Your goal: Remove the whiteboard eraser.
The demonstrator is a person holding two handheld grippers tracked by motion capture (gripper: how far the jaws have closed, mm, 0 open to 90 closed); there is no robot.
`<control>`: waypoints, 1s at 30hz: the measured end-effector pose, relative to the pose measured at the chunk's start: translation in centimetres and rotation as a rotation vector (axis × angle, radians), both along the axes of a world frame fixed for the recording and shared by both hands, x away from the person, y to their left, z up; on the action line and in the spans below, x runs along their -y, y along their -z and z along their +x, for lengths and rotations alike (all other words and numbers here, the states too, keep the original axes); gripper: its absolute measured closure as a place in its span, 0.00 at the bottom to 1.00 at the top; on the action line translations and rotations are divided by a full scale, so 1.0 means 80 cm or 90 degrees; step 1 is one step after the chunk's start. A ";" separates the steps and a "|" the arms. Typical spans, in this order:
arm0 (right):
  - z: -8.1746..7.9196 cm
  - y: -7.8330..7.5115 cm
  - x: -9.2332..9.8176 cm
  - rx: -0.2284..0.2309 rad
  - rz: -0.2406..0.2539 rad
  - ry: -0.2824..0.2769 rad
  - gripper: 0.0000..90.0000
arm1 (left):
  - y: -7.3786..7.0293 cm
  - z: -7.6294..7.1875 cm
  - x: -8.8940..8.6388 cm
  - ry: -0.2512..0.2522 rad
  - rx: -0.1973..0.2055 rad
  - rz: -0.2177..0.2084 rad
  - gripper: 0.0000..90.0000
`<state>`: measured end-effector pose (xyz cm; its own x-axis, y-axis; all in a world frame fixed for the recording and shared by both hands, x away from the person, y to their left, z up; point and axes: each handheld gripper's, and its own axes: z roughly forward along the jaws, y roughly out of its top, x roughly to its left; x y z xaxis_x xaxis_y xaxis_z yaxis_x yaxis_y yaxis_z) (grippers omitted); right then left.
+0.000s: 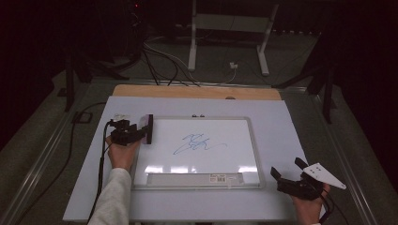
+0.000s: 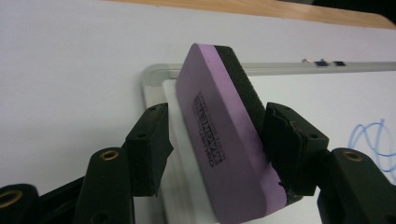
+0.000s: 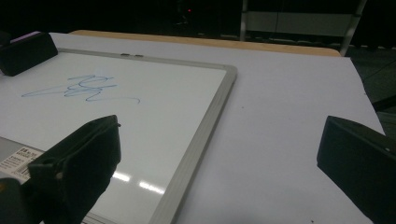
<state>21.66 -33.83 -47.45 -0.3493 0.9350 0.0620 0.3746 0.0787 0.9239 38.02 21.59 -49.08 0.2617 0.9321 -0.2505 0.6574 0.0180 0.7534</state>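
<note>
White table, whiteboard – left claw pinching purple eraser, right claw wide open – empty.

I note a white metal frame stand beyond the table, with loose cables across the floor.

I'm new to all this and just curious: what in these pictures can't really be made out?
- Blue scribble on the whiteboard: too small in the high view; cut off by the edge in the left gripper view.
- Tray label: print too small.
- Eraser: whether the left claw presses its purple side is unclear; that pad looks apart.
- Room behind: too dark.
</note>
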 end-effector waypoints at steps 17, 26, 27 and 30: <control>0.000 0.000 0.001 0.001 0.002 -0.003 0.00 | 0.005 0.005 0.020 0.026 -0.009 -0.011 0.45; 0.000 0.000 0.001 0.000 0.003 -0.003 0.00 | 0.008 0.007 0.024 0.027 -0.018 -0.011 0.41; 0.000 0.000 0.001 0.000 0.004 -0.003 0.00 | 0.009 0.007 0.025 0.028 -0.024 -0.012 0.40; 0.000 0.000 0.001 0.000 0.004 -0.004 0.00 | 0.012 0.008 0.028 0.030 -0.031 -0.001 0.39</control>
<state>21.66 -33.95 -47.43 -0.3550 0.9324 0.0677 0.3740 0.0753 0.9243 38.66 19.37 -50.05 0.2922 0.9186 -0.2662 0.6939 -0.0120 0.7200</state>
